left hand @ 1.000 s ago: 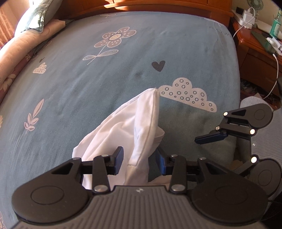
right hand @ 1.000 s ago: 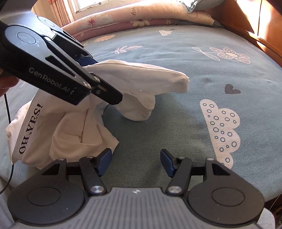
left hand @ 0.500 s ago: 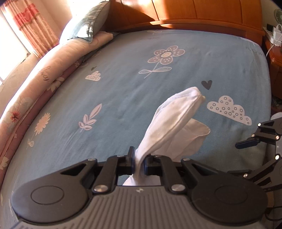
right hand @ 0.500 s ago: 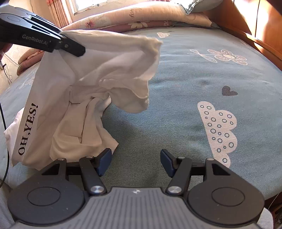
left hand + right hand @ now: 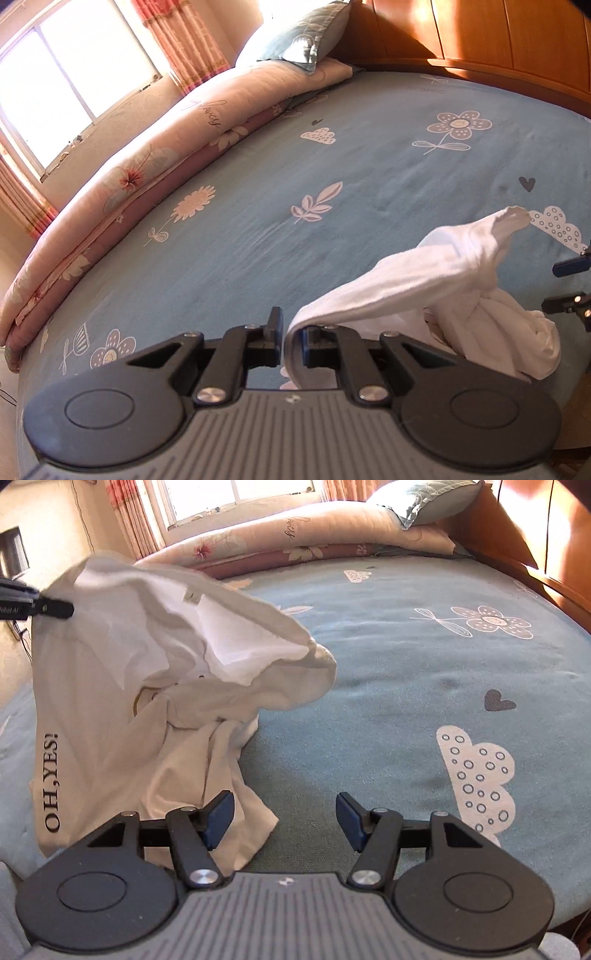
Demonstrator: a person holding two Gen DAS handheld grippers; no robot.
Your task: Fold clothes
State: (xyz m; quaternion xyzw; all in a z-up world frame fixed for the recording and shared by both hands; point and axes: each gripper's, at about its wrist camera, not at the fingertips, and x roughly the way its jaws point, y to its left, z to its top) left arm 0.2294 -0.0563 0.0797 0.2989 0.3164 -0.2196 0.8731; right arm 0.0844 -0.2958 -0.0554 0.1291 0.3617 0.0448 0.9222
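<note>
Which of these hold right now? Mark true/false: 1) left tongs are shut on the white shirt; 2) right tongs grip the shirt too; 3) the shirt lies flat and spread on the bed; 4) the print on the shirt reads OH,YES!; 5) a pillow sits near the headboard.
1) True. The left tongs are shut on an edge of the white shirt.
2) False. The right tongs are open and hold nothing; the shirt is to their left.
3) False. It hangs bunched, lifted above the bed, lower part resting on it.
4) True. The print reads OH,YES!
5) True. The pillow is by the headboard.
</note>
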